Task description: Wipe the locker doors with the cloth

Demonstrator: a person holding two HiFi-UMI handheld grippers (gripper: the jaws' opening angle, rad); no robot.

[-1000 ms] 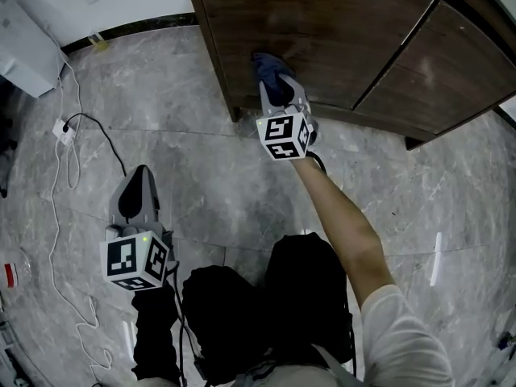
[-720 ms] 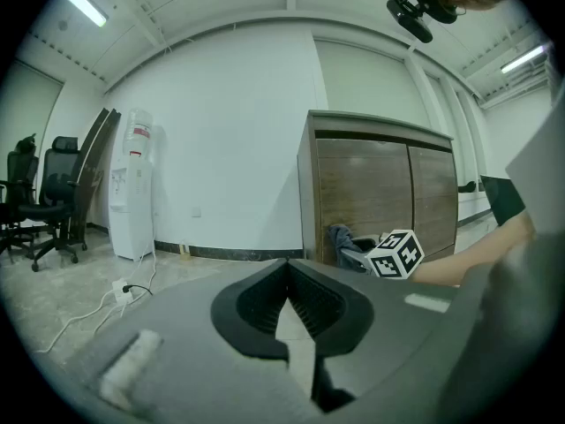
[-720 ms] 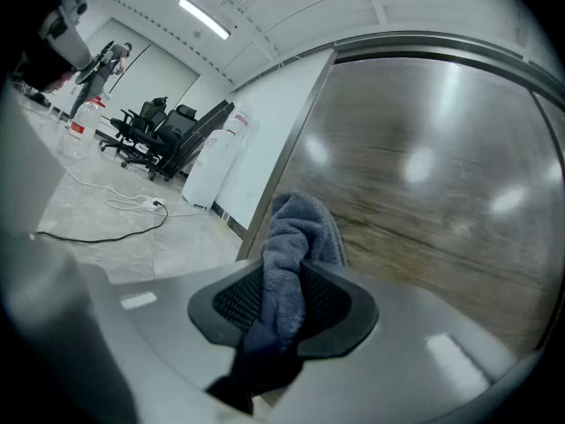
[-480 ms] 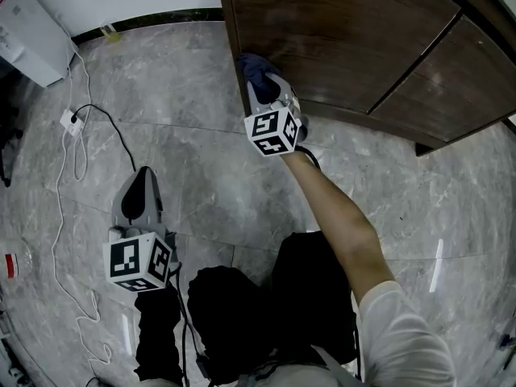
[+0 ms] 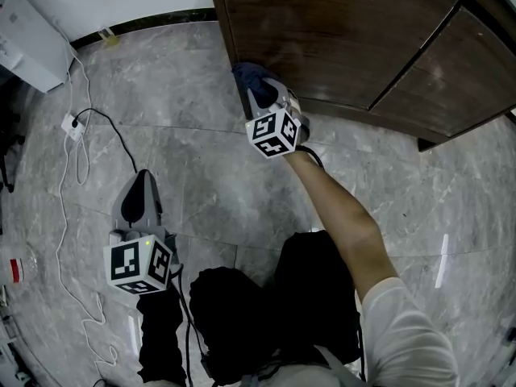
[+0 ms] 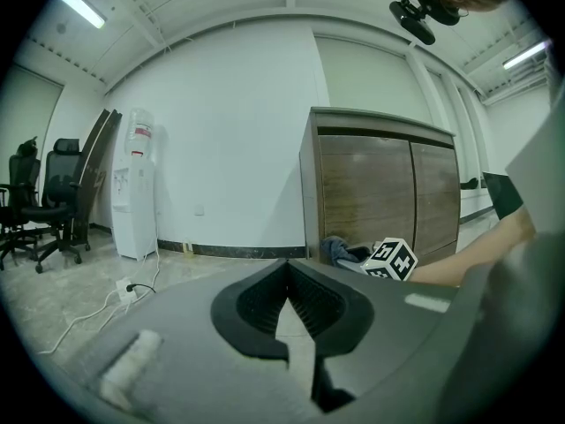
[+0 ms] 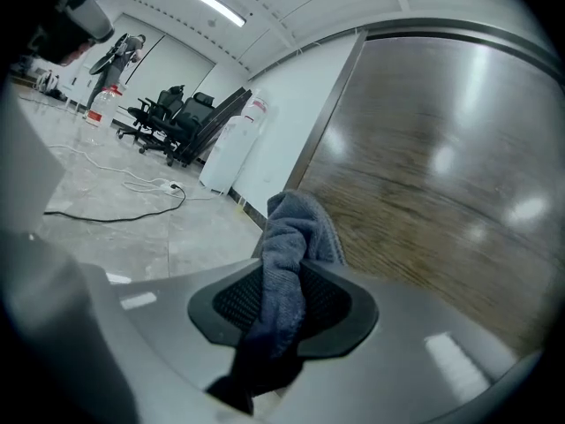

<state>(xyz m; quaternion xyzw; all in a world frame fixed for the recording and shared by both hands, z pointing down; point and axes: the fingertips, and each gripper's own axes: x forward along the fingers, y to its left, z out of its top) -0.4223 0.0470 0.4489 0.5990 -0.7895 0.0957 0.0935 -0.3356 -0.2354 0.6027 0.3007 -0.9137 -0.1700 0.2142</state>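
Head view: the right tool (image 5: pixel 260 97) is clamped on a dark blue-grey cloth (image 5: pixel 248 76). The cloth's bunched end sits at the lower left corner of the left locker door (image 5: pixel 322 31). That door and the right locker door (image 5: pixel 463 63) are flat panels of dark brown wood grain with a faint sheen, split by a thin seam. A white marker cube (image 5: pixel 274 134) behind the right tool's jaws bears black square patterns. The left tool (image 5: pixel 142 182) hangs well apart from the doors, over a floor (image 5: pixel 210 176) of glossy grey, marble-veined tiles. A thin white cable (image 5: pixel 60 216) loops across the tiles near a white socket block (image 5: pixel 71 127).

Left gripper view: the left tool's jaws meet at their tips with nothing between them. Their pads (image 6: pixel 260 303) are black and ribbed, set in smooth grey shells. Beyond stand the boxy wooden locker (image 6: pixel 380 193), a tall white water dispenser (image 6: pixel 137 184) with a red patch on top whose print is too small to read, and black office chairs (image 6: pixel 40 206).

Right gripper view: the right tool's jaws press on the cloth. It is a soft, looped terry fabric that runs up between the black textured pads and folds over above them. It lies just beside the glossy door, where light spots reflect; whether it touches the wood I cannot tell.
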